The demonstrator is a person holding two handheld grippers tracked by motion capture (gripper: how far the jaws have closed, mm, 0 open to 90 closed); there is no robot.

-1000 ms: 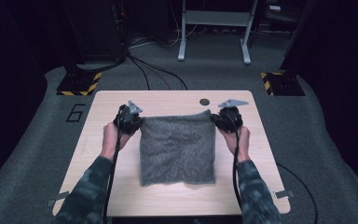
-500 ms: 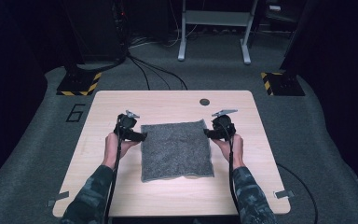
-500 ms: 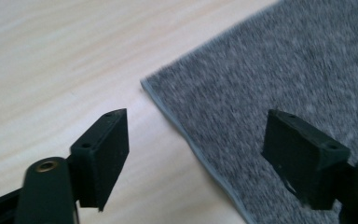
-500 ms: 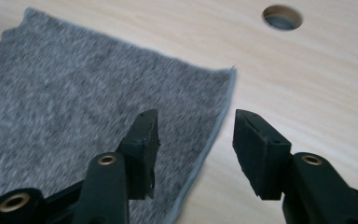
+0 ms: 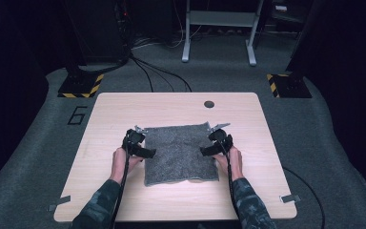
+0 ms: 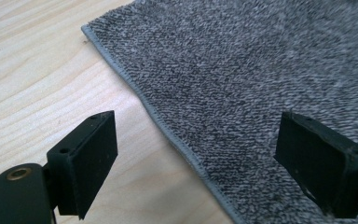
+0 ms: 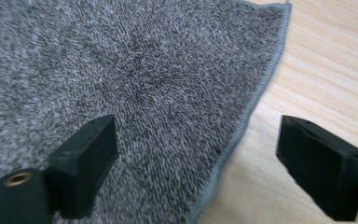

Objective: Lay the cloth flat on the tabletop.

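Both my grippers have come down and their jaws have just been opening; the grey towel (image 5: 180, 153) now lies flat mid-table (image 5: 124, 109), long axis running away from me. Left gripper (image 5: 145, 152) and right gripper (image 5: 207, 151) gape wide over its side edges, holding nothing.

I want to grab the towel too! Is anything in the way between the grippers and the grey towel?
Nothing visible. The grey towel lies flat on the table. The left gripper and right gripper sit right over its side edges, and their jaws, which have just been opening, stand wide with only towel and bare wood beneath.
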